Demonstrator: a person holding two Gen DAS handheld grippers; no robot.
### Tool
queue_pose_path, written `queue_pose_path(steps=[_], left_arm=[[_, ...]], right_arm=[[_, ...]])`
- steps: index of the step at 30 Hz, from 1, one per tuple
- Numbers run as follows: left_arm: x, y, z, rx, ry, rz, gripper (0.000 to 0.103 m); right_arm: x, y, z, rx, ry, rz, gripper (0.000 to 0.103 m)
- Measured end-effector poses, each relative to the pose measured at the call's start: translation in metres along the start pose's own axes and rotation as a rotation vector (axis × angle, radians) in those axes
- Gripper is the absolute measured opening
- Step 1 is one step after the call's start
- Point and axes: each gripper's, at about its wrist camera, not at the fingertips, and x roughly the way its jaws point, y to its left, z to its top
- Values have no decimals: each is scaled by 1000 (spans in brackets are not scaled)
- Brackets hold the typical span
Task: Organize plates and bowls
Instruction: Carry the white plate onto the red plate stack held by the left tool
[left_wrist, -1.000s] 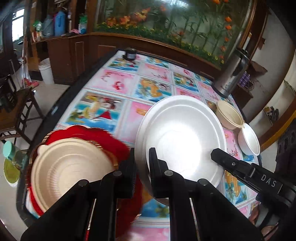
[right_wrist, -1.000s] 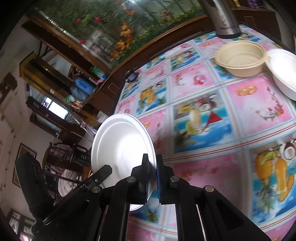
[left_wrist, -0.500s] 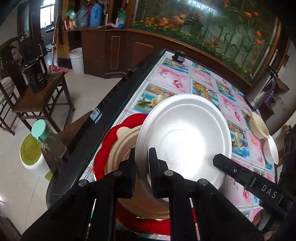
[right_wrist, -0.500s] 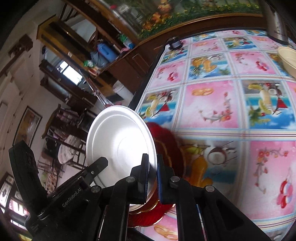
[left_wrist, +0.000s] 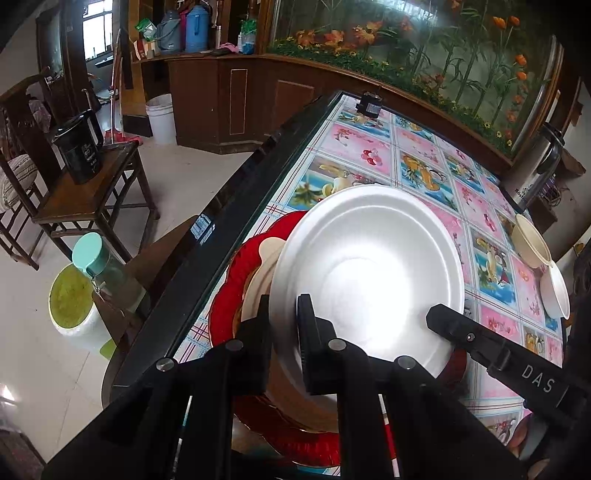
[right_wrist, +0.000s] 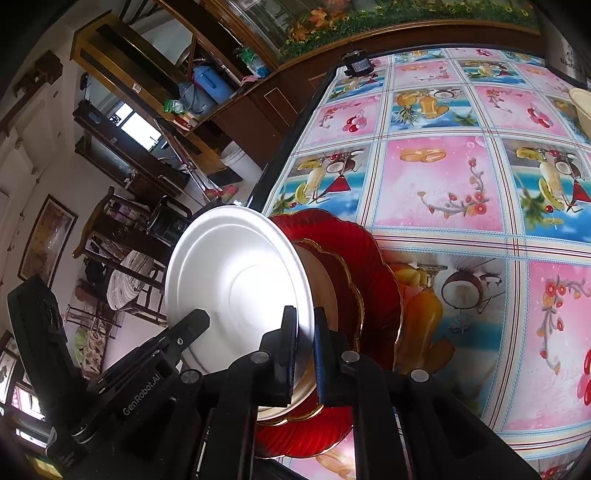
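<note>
A large white plate (left_wrist: 369, 273) (right_wrist: 236, 291) hangs tilted over a stack near the table's corner. My left gripper (left_wrist: 283, 332) is shut on its near rim, and my right gripper (right_wrist: 306, 343) is shut on the rim at the opposite side. Under it lies a red scalloped plate (left_wrist: 236, 295) (right_wrist: 347, 236) bearing a gold-rimmed red plate (right_wrist: 347, 280) and a beige plate (left_wrist: 264, 258). Whether the white plate touches the stack I cannot tell. A beige bowl (left_wrist: 530, 240) (right_wrist: 581, 103) and a white bowl (left_wrist: 554, 291) stand at the far right.
The table (right_wrist: 443, 177) has a fruit-print pink and blue cloth and a dark edge (left_wrist: 229, 221) close beside the stack. A steel kettle (left_wrist: 532, 170) stands at the far right, a small black object (left_wrist: 371, 105) at the far end. A chair with a black jug (left_wrist: 79, 147) is off to the left.
Both grippers carried the white plate leftward across the table and down, from beside the stack to over it. Over the last half second they barely moved.
</note>
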Motion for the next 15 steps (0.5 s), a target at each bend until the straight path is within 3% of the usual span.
queue_pose_path(steps=[15], left_arm=[[3, 3, 0, 7, 7, 9, 11]], right_arm=[[7, 4, -3, -12, 5, -17, 8]])
